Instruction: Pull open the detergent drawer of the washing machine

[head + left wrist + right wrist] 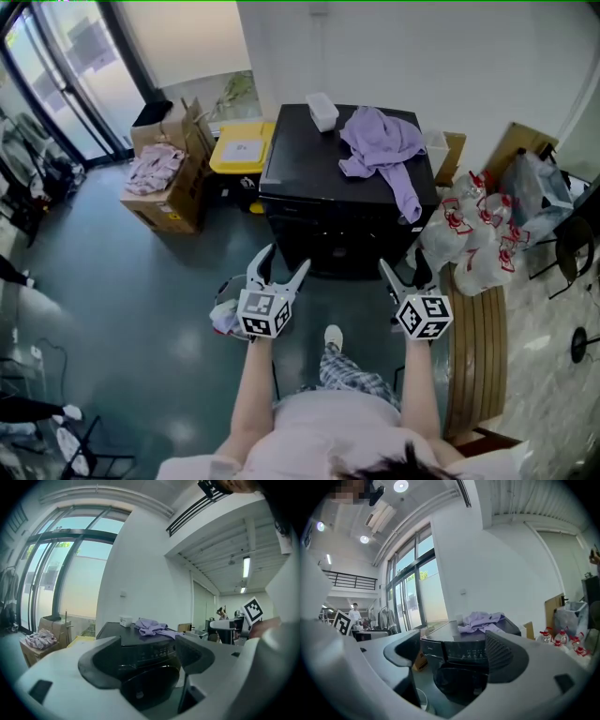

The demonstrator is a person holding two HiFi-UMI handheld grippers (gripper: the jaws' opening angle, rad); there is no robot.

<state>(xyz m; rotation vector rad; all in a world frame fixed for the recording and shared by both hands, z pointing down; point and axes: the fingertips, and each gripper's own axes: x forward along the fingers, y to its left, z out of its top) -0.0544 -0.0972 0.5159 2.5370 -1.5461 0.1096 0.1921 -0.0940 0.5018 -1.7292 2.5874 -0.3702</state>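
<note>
The black washing machine (319, 202) stands against the white wall with a purple garment (380, 145) and a small white box (322, 111) on its lid. In the right gripper view its closed detergent drawer (432, 649) sits at the left of the control panel (473, 654), above the round door (461, 679). My left gripper (286, 258) and right gripper (403, 265) hover side by side just short of the machine's front. Both are open with nothing between their fingers. The left gripper (149, 656) frames the door (150, 686); the right gripper (452, 653) frames the panel.
A cardboard box of pink clothes (164, 183) and a yellow-lidded bin (242, 147) stand left of the machine. Plastic bags of bottles (469, 239) and a wooden bench (476, 347) lie on the right. Glass doors (56, 75) line the far left. My shoe (332, 336) is below the machine.
</note>
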